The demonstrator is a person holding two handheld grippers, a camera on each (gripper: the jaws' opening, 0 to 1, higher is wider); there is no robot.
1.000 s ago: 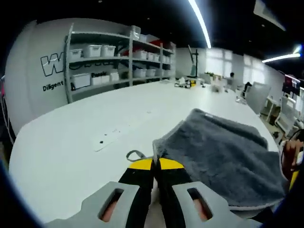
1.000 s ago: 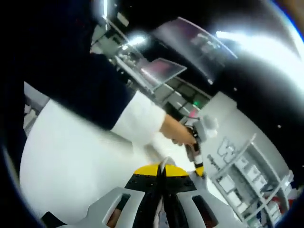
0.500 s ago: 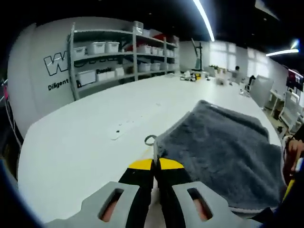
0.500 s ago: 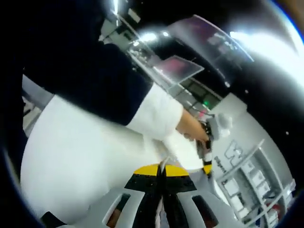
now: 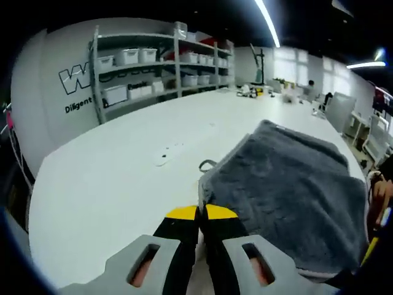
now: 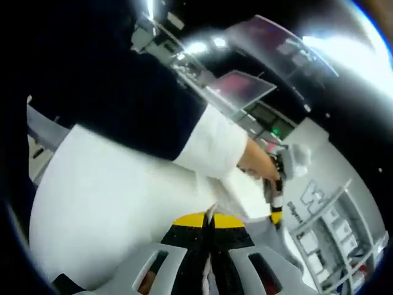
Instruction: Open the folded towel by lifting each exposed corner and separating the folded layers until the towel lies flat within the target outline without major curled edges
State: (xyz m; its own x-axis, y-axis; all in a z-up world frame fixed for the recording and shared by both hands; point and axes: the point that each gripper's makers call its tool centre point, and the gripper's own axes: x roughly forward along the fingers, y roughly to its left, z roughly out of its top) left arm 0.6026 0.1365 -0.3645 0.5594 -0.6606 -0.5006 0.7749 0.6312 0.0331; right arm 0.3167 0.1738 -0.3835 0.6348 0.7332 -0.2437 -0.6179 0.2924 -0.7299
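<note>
In my left gripper view the white table [image 5: 110,178] spans the frame, shelving [image 5: 153,67] at upper left. The grey towel [image 5: 295,190] lies folded at centre right. My left gripper [image 5: 201,212] is clenched on its near corner; my right gripper [image 6: 210,220], bottom centre, pinches a pale edge.

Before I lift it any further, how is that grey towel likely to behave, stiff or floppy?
Probably floppy: the grey towel sags and rumples across the white table instead of holding a flat shape. Its thick, fuzzy pile suggests it should grip rather than slip between the left gripper fingers. The folded layers would likely drape and peel apart when raised.
</note>
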